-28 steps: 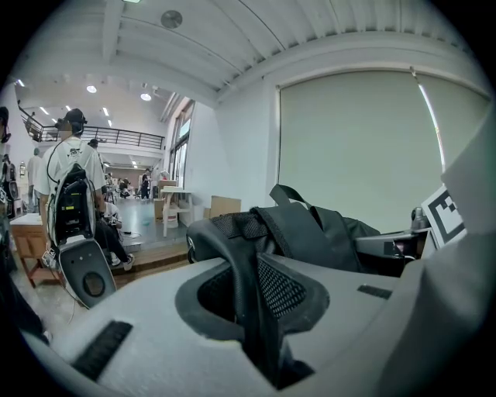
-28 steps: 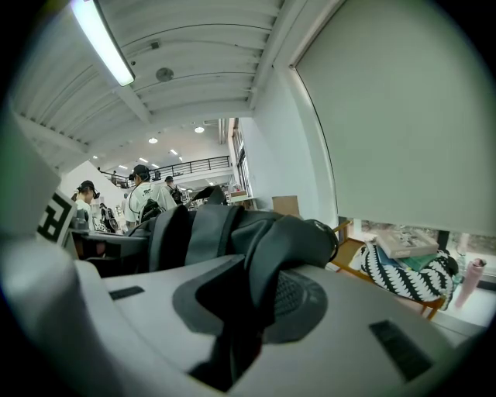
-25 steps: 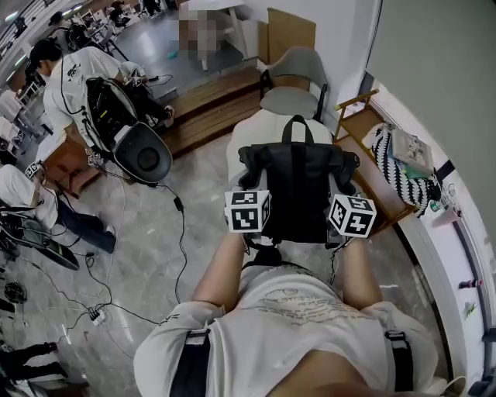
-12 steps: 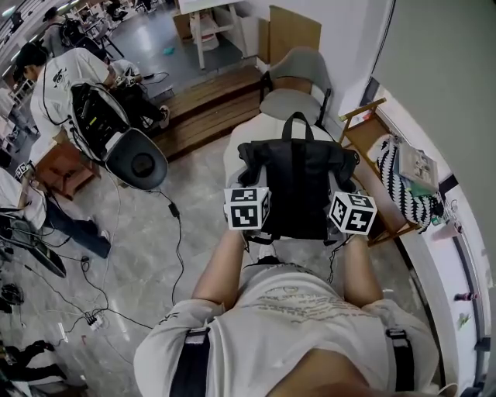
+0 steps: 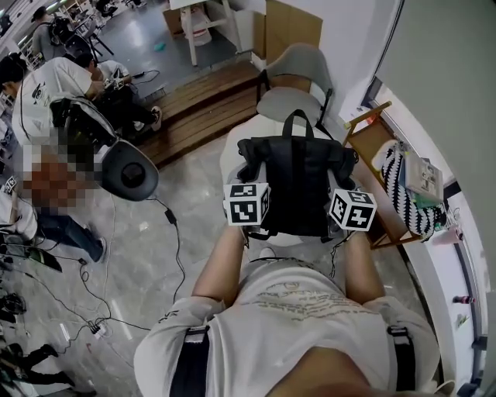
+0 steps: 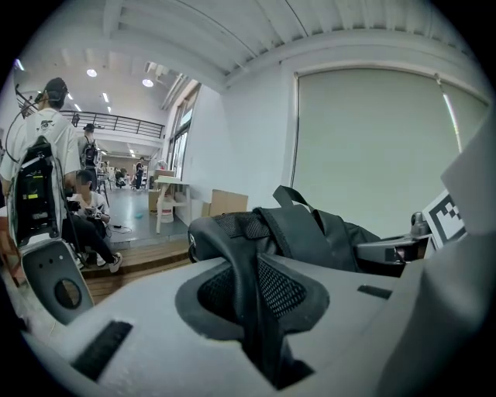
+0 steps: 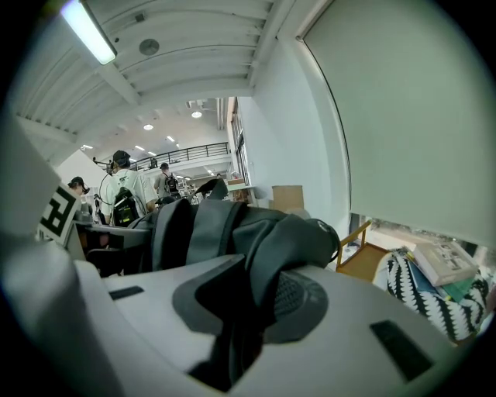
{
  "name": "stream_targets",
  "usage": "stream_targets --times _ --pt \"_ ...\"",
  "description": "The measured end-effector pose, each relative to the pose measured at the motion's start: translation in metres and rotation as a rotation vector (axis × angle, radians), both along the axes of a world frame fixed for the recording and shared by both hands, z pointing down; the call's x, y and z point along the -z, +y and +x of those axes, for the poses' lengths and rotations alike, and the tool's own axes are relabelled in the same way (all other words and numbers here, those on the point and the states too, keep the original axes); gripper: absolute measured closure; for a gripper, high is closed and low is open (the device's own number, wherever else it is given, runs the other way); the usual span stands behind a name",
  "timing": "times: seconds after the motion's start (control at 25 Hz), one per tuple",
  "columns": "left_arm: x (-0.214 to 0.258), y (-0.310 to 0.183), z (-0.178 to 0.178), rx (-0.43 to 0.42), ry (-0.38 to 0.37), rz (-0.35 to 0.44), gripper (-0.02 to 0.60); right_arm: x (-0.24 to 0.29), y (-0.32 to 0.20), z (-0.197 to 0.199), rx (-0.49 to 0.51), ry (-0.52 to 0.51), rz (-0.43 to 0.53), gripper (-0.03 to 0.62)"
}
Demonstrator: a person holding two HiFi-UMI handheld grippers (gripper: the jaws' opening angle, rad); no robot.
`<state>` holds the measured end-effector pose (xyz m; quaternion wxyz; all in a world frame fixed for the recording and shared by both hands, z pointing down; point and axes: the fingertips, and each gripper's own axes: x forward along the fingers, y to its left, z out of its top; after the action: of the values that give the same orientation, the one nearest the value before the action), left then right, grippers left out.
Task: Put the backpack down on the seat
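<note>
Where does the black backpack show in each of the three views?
Head view: backpack at centre, over the cream seat.
Left gripper view: backpack centre-right, its mesh strap clamped in the left claw.
Right gripper view: backpack centre-left, gripped by the right claw.
Shared landmark: the cardboard sheet leaning on the far wall.

One backpack (image 5: 298, 186), two grippers (image 6: 260, 318) (image 7: 236, 326), one pale seat (image 5: 246, 138), one grey chair (image 5: 291, 101) and one striped bag (image 5: 403, 198)
</note>
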<state>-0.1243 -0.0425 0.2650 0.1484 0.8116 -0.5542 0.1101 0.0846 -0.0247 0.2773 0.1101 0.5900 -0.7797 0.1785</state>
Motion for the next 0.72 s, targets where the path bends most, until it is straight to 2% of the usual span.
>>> stream_targets --times 0.28,0.48,0.72 --pt "-0.011 -0.058 0.004 -0.051 -0.006 -0.021 0.517 -0.015 -0.051 0.003 -0.015 -0.004 -0.021 0.531" --pt "-0.032 -0.076 0.011 -0.064 -0.01 -0.078 0.517 -0.039 -0.065 0.009 -0.006 -0.005 -0.084 0.531" --pt "-0.079 -0.091 0.018 -0.047 -0.029 -0.19 0.517 -0.083 -0.083 0.018 0.016 0.014 -0.171 0.53"
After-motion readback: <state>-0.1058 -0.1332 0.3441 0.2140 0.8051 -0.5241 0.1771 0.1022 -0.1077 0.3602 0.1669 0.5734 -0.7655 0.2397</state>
